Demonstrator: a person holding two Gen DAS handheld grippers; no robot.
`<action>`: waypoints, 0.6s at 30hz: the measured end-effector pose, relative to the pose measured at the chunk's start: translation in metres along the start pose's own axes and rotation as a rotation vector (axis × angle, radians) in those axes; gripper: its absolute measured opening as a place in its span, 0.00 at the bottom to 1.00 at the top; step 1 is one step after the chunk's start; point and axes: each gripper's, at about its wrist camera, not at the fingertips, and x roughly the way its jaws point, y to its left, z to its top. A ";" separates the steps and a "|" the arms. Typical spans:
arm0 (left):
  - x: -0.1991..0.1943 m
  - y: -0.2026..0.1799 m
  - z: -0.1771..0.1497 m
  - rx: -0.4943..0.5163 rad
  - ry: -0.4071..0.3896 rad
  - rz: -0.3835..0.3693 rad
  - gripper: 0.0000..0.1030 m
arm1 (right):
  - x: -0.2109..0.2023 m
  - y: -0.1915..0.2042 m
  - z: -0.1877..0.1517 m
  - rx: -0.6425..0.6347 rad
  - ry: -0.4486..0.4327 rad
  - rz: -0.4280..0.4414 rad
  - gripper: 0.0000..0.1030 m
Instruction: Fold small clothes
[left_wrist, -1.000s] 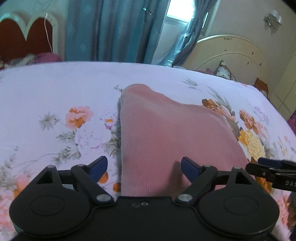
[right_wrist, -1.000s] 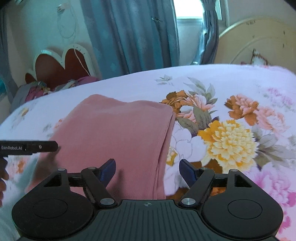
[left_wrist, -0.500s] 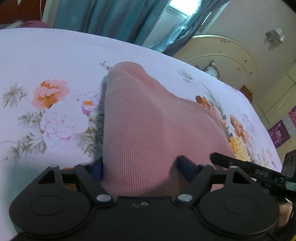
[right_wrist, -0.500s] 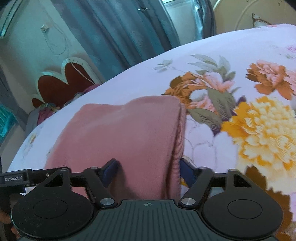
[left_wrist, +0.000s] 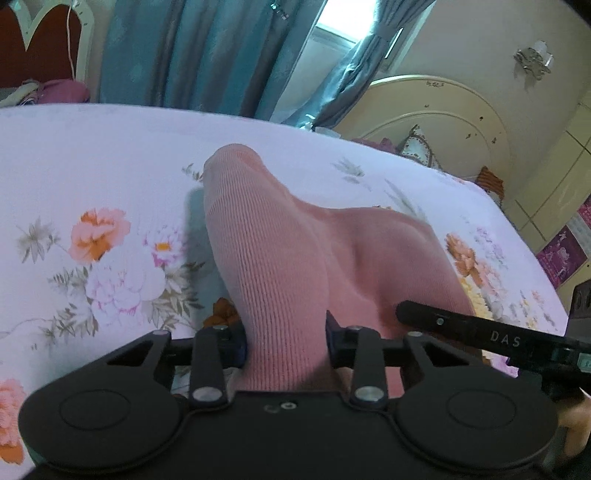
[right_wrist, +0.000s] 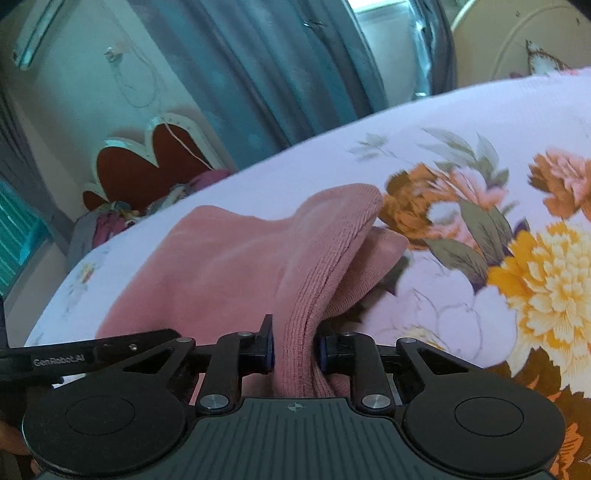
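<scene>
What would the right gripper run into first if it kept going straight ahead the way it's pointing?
The right gripper, its jaws closing on a raised ridge of the pink knit garment, would push straight into that same fabric. Beyond the fold lies the floral bedsheet; depth there is hard to judge.

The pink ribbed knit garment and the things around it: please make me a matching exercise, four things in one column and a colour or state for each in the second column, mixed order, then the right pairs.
Things:
1. pink ribbed knit garment
2. floral bedsheet
3. long window curtains
4. curved headboard

Colour or state:
A. cream, with small dark spots
B. teal blue, hanging
C. bunched up, pinched at two places
D. pale lilac, spread flat

Pairs: 1-C, 2-D, 3-B, 4-A
</scene>
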 end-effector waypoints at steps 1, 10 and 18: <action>-0.005 -0.001 0.001 0.002 -0.003 -0.004 0.33 | -0.002 0.005 0.001 0.000 -0.004 0.007 0.20; -0.065 0.033 0.001 0.000 -0.051 0.020 0.33 | -0.001 0.082 -0.007 -0.019 -0.018 0.067 0.20; -0.130 0.134 -0.001 0.002 -0.069 0.000 0.33 | 0.034 0.198 -0.041 -0.029 -0.022 0.064 0.20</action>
